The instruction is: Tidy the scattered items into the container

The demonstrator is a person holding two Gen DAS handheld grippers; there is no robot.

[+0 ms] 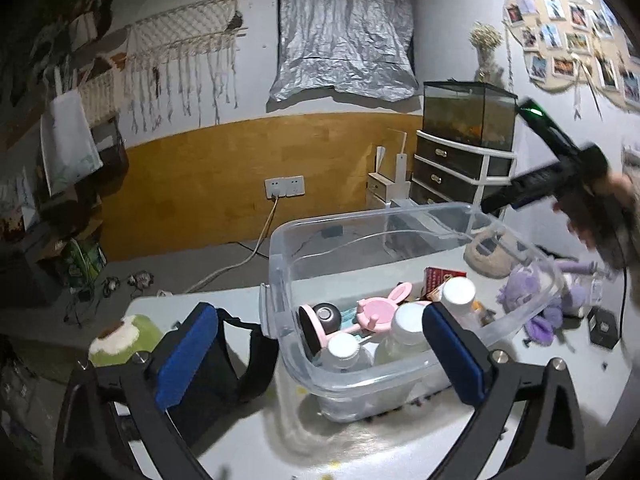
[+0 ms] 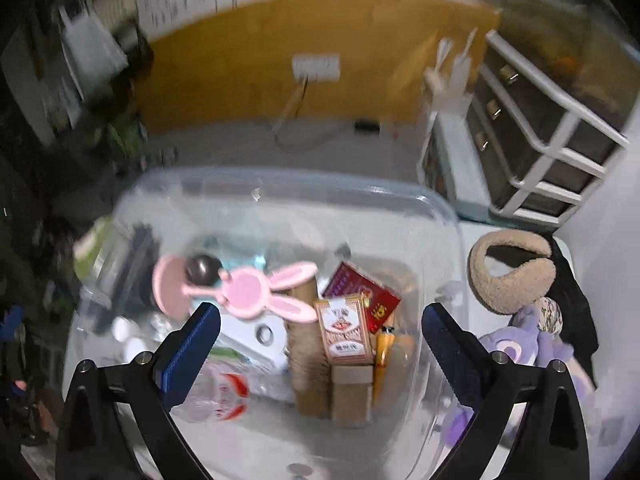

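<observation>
Clear plastic container [image 1: 280, 256] rim between wide jaws

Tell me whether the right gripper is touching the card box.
Apart. The right wrist view shows the right gripper wide open above the bin, the card box lying loose below.

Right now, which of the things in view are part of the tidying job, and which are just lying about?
Part of the job:
- clear container
- pink bunny holder, already inside
- card box, already inside
- purple plush toy, still on the table
- beige earmuffs, still on the table

Lying about:
- fish tank
- drawer unit
- wall socket
</observation>
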